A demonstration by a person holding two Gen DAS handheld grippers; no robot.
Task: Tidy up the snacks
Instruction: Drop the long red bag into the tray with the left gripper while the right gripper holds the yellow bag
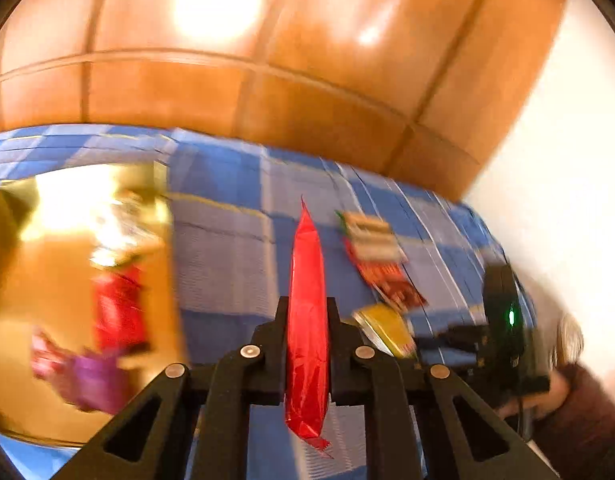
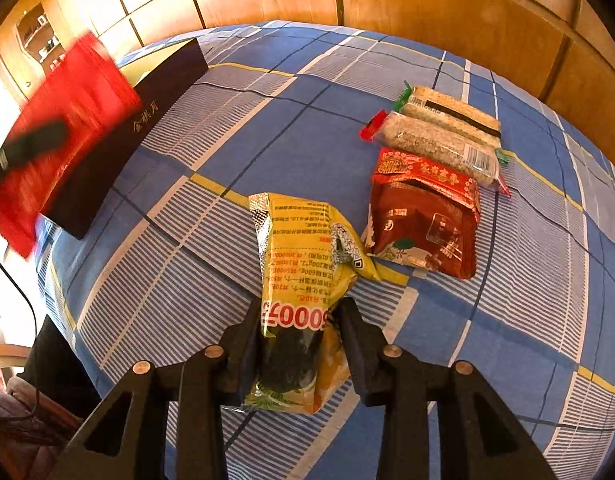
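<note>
A red packet is clamped in the left gripper for the gold box, while a yellow packet is pinched by the right gripper, to be lifted next.

This looks like a bedroom in a home. A bed covered with a blue, grey and white checked sheet with thin yellow lines fills the middle of both views, its surface soft and slightly creased. Behind it, across the top of each frame, runs a glossy orange-brown wooden panelled wall or headboard. In the upper left of the right wrist view a wooden cabinet with a small open shelf holds little household items. A pale plain wall stands at the right edge of the left wrist view.
</note>
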